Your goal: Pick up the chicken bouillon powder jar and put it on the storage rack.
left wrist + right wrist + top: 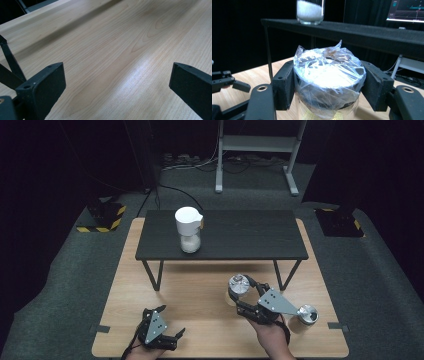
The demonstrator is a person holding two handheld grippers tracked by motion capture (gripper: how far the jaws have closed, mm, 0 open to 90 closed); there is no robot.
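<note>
At about 5 o'clock on the wooden worktop [200, 295], my right claw [243, 296] is pinching the wrapped jar [238, 287] by its cap; in the right gripper view the two black jaws press the flanks of that cap, w/ crinkled plastic film [329, 67] between pads and lid; jar itself stands on the wood just in front of the low black table [240, 236], approx at its 6 o'clock edge. Left claw [167, 322] sits at 7 o'clock, jaws spread wide over bare wood, holding nothing; left gripper view confirms that gap.

Risks as I judge them: the film is slick and loose, so if I lift, the pads may slide on the wrap rather than bite the lid; jar could drop or tip, and the glass body below looks heavy vs. a grip this high up. If the lid is not screwed tight, I'd be lifting the cap alone; can't tell from here. Squeezing harder may tear the wrap.

Second jar [303, 317] stands at 4 o'clock, just beside my right hand [272, 332] and the grey plate; a swing of the wrist to the right could knock it over. Going forward, the black table's edge is close overhead, so a steep raise might clip it; the white-lidded jar of grains [189, 230] at 11 o'clock on that table is well apart, no worry yet.
</note>
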